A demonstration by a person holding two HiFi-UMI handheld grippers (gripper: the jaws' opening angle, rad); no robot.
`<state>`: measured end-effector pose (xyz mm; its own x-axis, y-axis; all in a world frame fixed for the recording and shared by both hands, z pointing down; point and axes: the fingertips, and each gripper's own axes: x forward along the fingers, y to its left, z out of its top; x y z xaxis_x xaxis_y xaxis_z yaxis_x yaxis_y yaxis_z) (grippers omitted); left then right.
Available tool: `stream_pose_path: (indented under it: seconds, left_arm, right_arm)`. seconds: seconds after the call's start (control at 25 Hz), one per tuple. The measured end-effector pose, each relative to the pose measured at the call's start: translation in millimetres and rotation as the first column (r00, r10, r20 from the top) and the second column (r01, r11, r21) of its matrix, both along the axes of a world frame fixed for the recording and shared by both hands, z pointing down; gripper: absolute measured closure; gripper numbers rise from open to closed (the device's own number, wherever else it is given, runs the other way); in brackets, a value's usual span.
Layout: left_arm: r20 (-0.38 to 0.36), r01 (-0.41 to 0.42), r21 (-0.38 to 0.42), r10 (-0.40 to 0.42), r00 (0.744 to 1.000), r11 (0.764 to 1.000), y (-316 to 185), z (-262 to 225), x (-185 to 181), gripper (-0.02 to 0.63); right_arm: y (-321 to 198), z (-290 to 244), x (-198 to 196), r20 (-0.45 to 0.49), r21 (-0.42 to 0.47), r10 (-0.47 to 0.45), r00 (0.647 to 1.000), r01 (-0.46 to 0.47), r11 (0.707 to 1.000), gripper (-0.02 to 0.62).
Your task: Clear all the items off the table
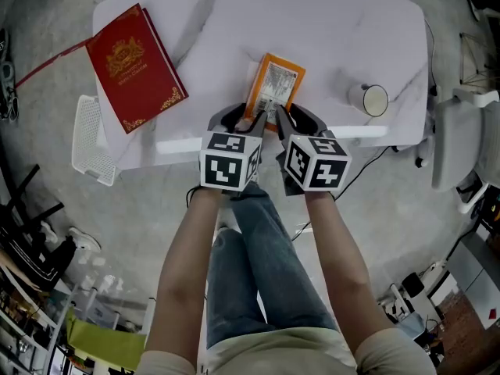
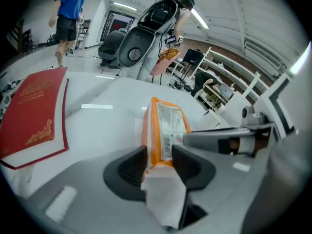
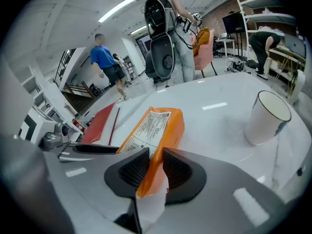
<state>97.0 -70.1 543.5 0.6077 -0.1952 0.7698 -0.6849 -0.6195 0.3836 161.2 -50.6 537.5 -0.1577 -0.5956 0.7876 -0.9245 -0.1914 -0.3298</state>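
Two sets of fingers (image 2: 129, 167) pinch the near end of the orange packet (image 1: 275, 88): left gripper (image 2: 158, 156) and right gripper (image 3: 155, 167) side by side. Its long axis runs straight away across the table (image 1: 336, 30), apparently lying flat.

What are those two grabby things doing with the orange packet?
A person holds tongs in each hand. The left tongs and the right tongs both pinch the near end of the orange packet on the white table. A red book and a white cup sit there too.
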Motion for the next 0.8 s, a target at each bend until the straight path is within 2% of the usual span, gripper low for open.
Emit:
stream_pose_path:
  seconds: [0.2, 0.44, 0.64, 0.8]
  left_arm:
    - [-0.015, 0.024, 0.002, -0.024, 1.0, 1.0, 4.9, -7.5, -7.1, 0.456]
    - [-0.044, 0.062, 0.056, -0.059, 0.997, 0.997, 9.1, -21.6, -20.8, 0.471]
    - [-0.057, 0.091, 0.093, -0.086, 0.995, 0.991, 13.1, -31.9, -37.2, 0.477]
    - [-0.083, 0.132, 0.094, -0.124, 0.989, 0.987, 15.4, -39.7, -56.2, 0.477]
  right_arm:
    - [1.8, -7.6, -4.5, -0.014, 0.014, -0.007, 1.0, 0.007, 1.0, 0.526]
    - [4.3, -22.3, -17.1, -0.026, 0.052, -0.016, 1.0, 0.017, 0.998, 0.537]
    - [7.2, -31.3, -33.0, -0.026, 0.069, -0.026, 0.999, 0.028, 0.997, 0.54]
    - [7.0, -41.3, -51.4, -0.047, 0.081, -0.06, 0.997, 0.064, 0.995, 0.54]
